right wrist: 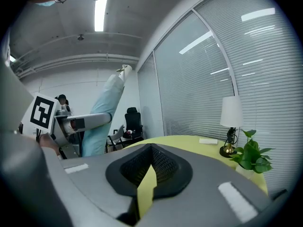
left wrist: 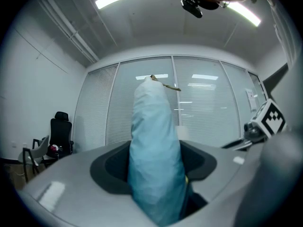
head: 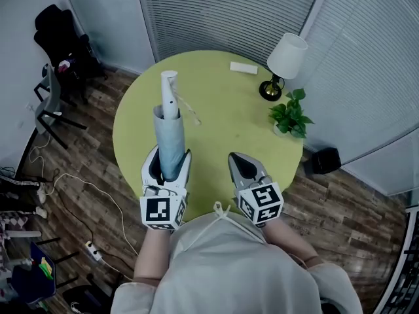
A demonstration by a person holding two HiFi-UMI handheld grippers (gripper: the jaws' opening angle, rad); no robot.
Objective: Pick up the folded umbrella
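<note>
The folded umbrella (head: 170, 133) is pale blue with a white handle end (head: 169, 84). My left gripper (head: 167, 165) is shut on its lower part and holds it off the round yellow-green table (head: 222, 129), handle end pointing away from me. In the left gripper view the umbrella (left wrist: 156, 160) fills the gap between the jaws and rises toward the ceiling. My right gripper (head: 243, 165) hangs beside it on the right, shut and empty. The right gripper view shows its jaws (right wrist: 149, 169) closed to a thin slit, with the umbrella (right wrist: 102, 112) slanting up at the left.
On the far side of the table stand a white-shaded lamp (head: 285, 64), a small potted plant (head: 291, 113) and a flat white box (head: 243, 67). Black chairs (head: 59, 38) stand at the left. A power strip with cable (head: 91, 250) lies on the wooden floor.
</note>
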